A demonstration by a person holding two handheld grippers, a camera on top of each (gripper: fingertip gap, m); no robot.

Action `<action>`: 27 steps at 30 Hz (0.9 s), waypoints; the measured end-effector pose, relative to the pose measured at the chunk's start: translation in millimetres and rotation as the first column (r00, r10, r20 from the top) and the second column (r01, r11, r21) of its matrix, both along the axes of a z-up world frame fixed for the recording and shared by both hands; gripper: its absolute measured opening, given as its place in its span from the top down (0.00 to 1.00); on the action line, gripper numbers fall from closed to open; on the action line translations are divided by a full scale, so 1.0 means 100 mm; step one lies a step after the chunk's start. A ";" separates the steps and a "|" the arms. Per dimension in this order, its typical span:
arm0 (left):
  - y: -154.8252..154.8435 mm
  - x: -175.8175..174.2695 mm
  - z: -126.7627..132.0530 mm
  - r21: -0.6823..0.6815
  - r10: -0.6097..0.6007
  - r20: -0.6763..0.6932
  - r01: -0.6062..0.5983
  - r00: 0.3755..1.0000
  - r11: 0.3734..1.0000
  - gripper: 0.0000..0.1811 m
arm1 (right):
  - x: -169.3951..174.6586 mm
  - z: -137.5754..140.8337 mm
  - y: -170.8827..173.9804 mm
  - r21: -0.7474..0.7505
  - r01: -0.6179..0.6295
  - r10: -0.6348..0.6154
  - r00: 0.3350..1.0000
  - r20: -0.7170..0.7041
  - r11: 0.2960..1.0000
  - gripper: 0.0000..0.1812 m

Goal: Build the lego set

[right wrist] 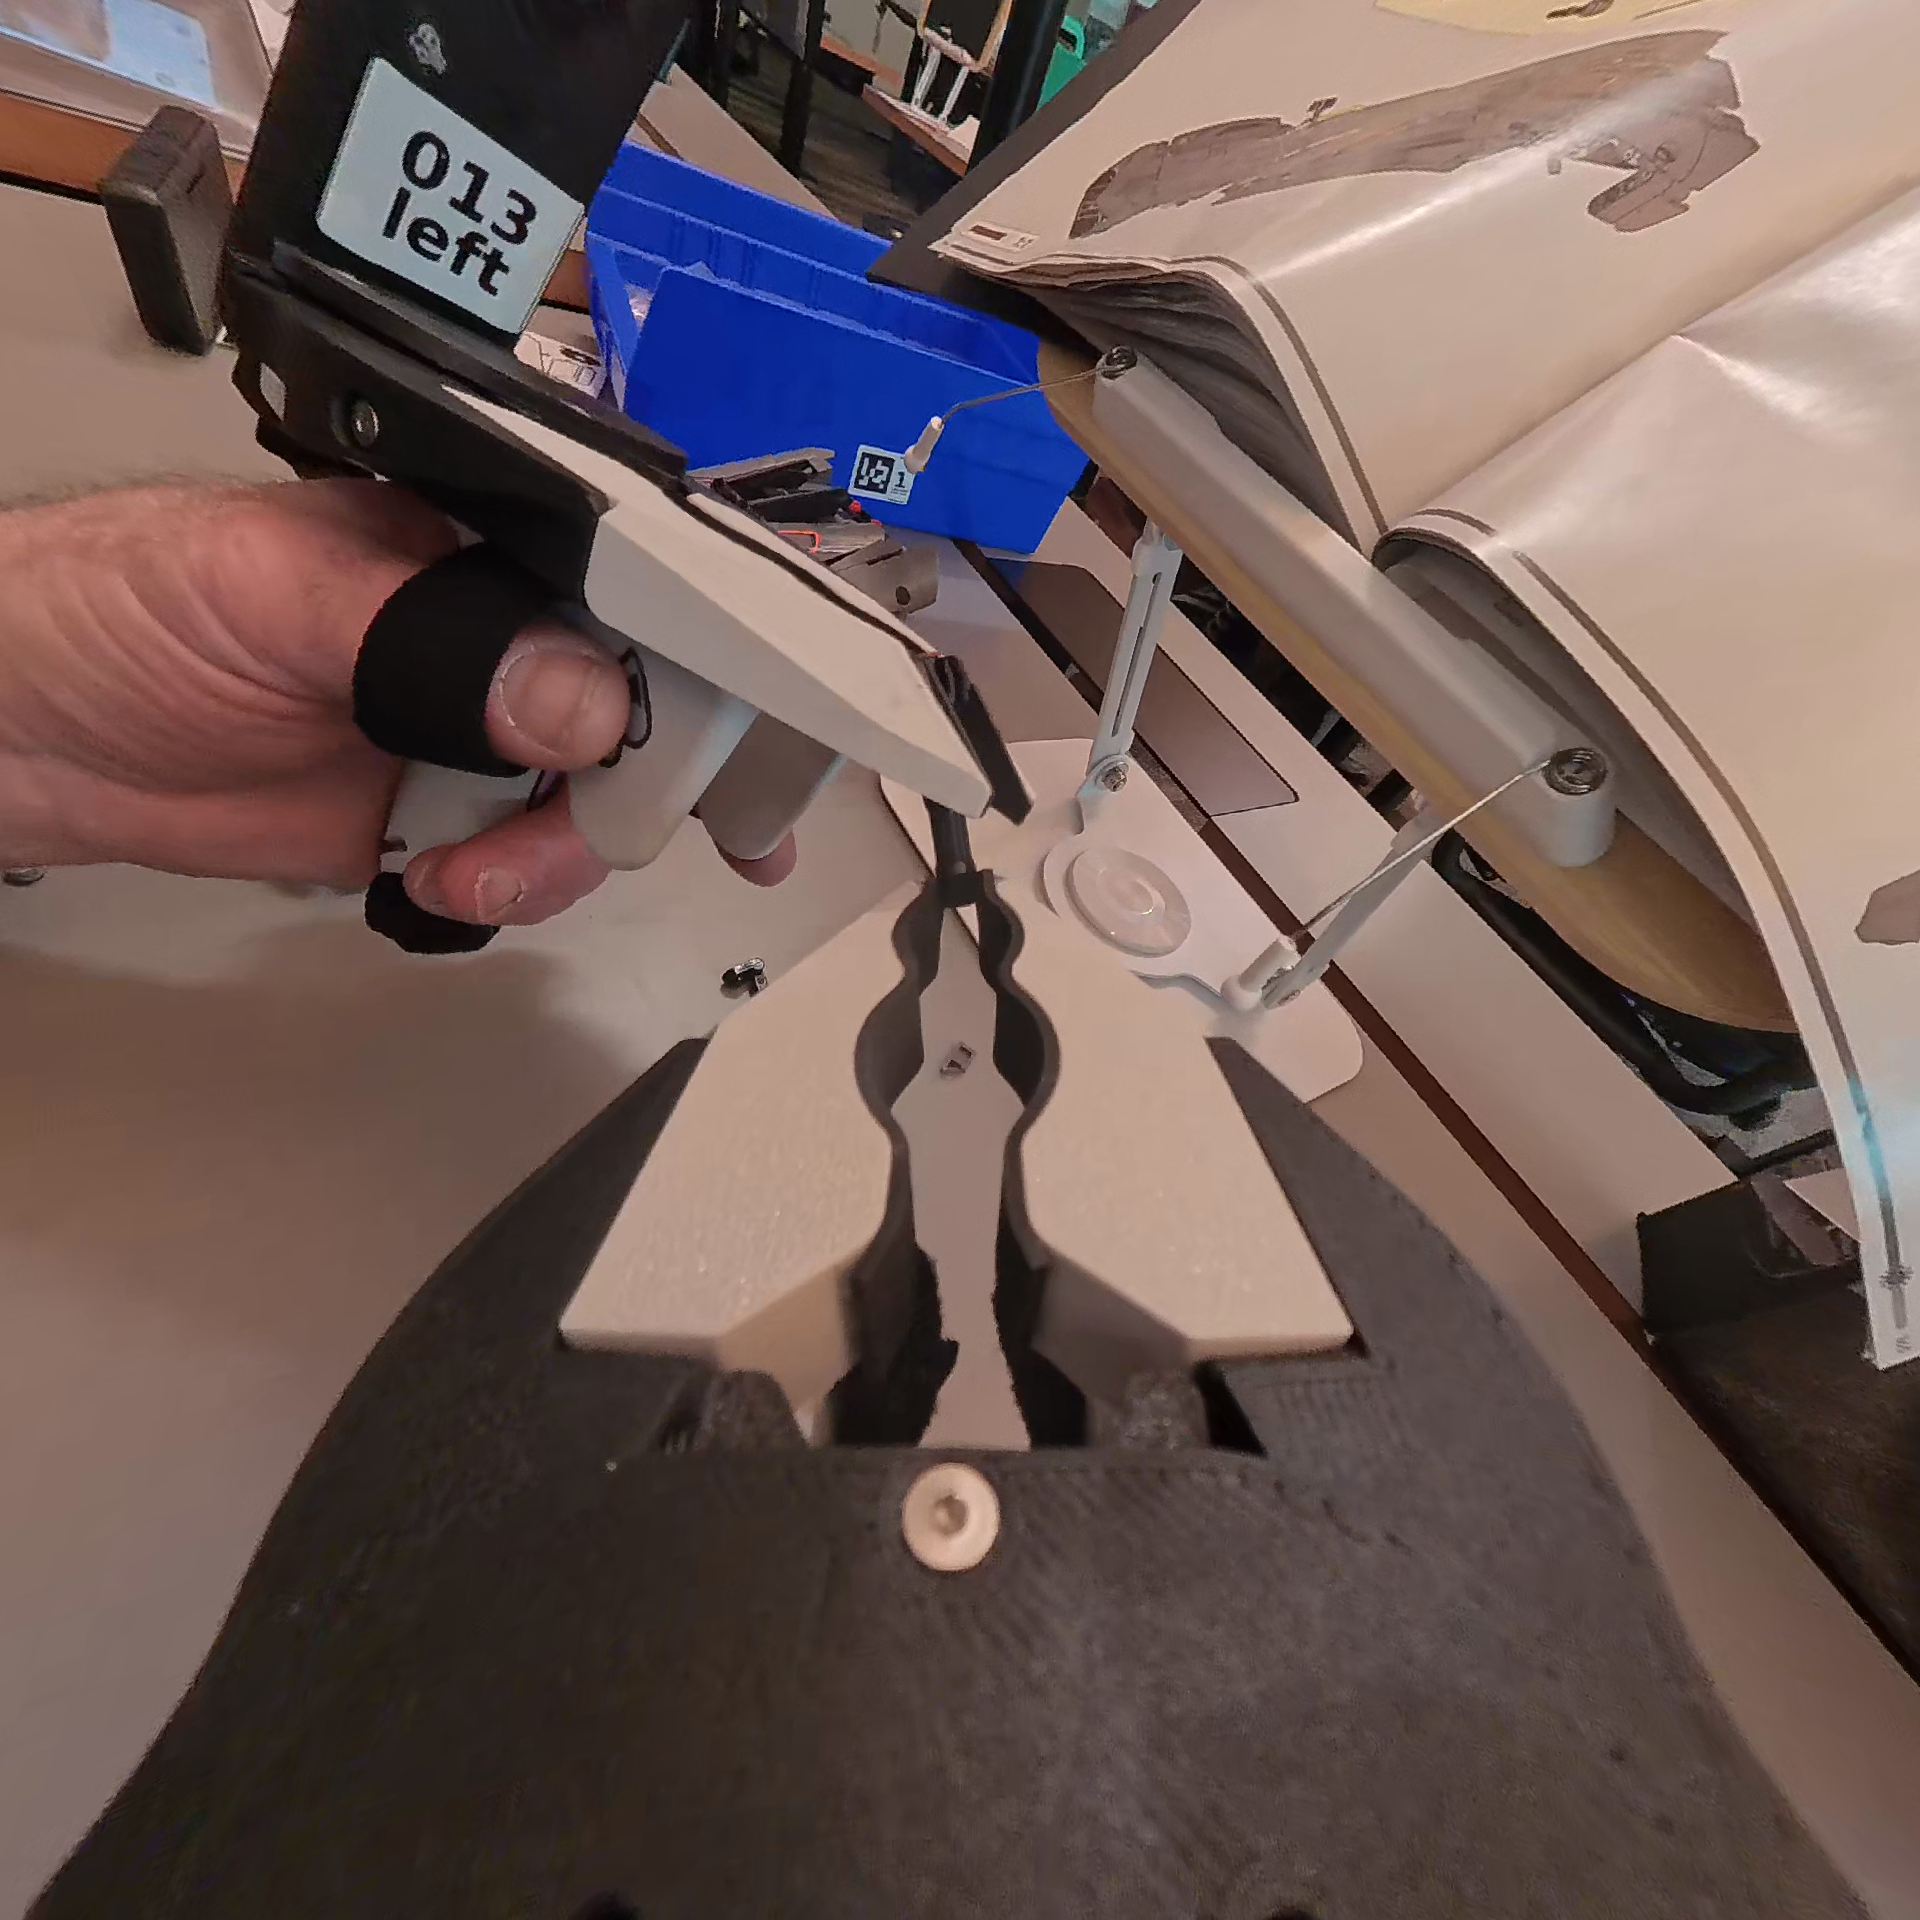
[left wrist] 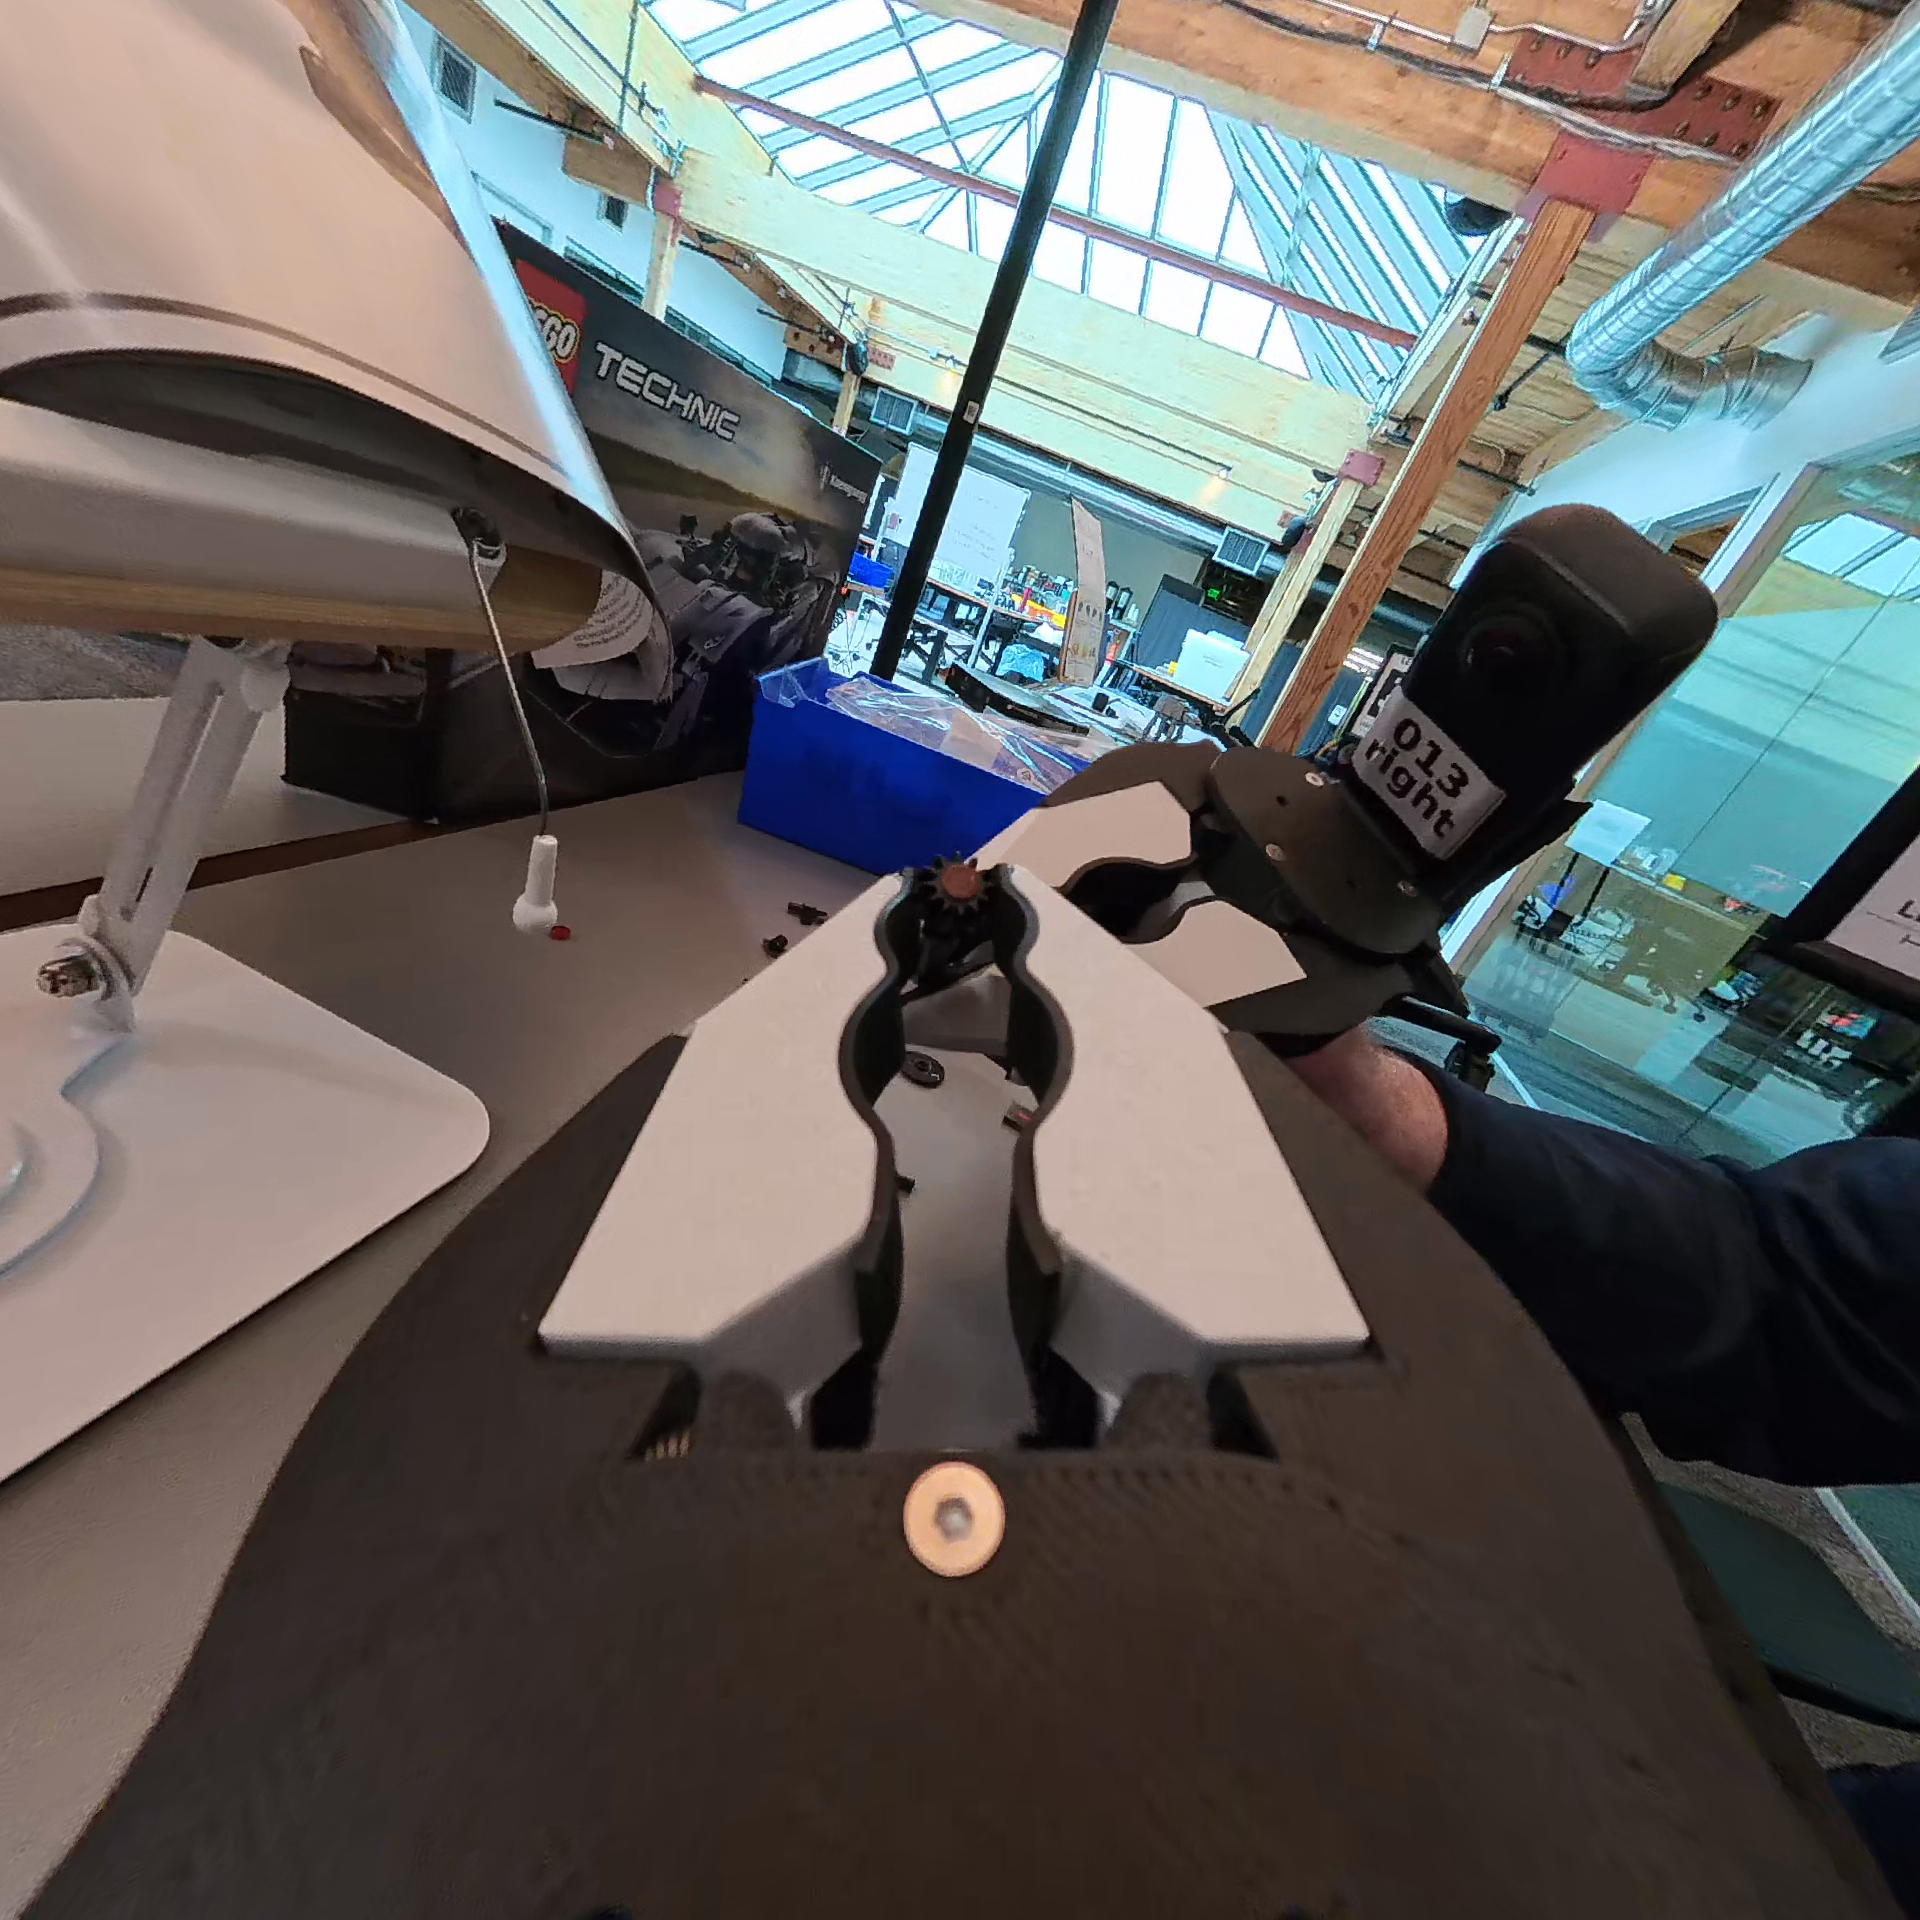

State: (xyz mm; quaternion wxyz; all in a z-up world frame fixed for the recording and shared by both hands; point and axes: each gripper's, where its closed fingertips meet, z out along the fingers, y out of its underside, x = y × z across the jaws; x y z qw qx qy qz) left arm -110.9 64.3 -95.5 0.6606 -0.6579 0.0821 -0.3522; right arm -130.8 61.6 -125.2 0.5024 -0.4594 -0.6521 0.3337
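Left hand-held gripper (left wrist: 961,891): fingers closed on a small black gear (left wrist: 951,896) with a reddish hub, pinched at the very tips.
Right hand-held gripper (right wrist: 961,899): fingers drawn together on a thin black axle piece (right wrist: 954,847) that runs up toward the tip of the other tool.
Location of work: both tips meet in the air above the table (left wrist: 644,935), in front of the blue bin (left wrist: 883,800).
Handling: the parts are judged light, rigid and smooth, so likely to slip or twist if gripped off-centre. Hold the gear by its toothed rim and leave the hub clear. Hold the axle close to the joint.
Loose parts: small black pins (left wrist: 805,914) lie on the table near the bin.
Reference: open instruction booklet (right wrist: 1558,312) on a white stand (left wrist: 208,1091).
Not determinable: whether the axle is already seated in the hub, and the axle's full length; the fingers cover the joint. The bin contents are unclear.
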 end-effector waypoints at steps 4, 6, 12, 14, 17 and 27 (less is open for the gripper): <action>0.01 0.01 -0.01 0.000 0.019 -0.026 -0.019 0.999 1.000 0.94 | 0.01 -0.01 0.02 -0.007 -0.001 0.001 1.000 0.006 1.000 0.98; 0.01 0.02 -0.02 0.001 0.027 -0.046 -0.027 0.999 1.000 0.94 | 0.02 -0.01 0.02 -0.006 -0.003 0.003 1.000 0.005 1.000 0.98; 0.04 0.04 -0.09 -0.019 0.034 -0.090 -0.036 0.995 0.999 0.94 | 0.03 0.02 0.02 -0.018 -0.010 0.009 1.000 -0.010 1.000 0.98; 0.04 0.05 -0.09 -0.018 0.033 -0.095 -0.035 0.995 0.999 0.94 | 0.03 0.01 0.02 -0.019 -0.013 0.013 1.000 -0.007 1.000 0.98; 0.04 0.04 -0.09 -0.018 0.036 -0.095 -0.038 0.995 0.999 0.94 | 0.04 0.00 0.02 -0.014 -0.015 0.015 1.000 0.001 1.000 0.98; 0.05 0.03 -0.10 -0.020 0.057 -0.136 -0.060 0.989 0.998 0.91 | 0.03 -0.06 0.05 -0.019 -0.015 0.016 1.000 0.019 1.000 0.98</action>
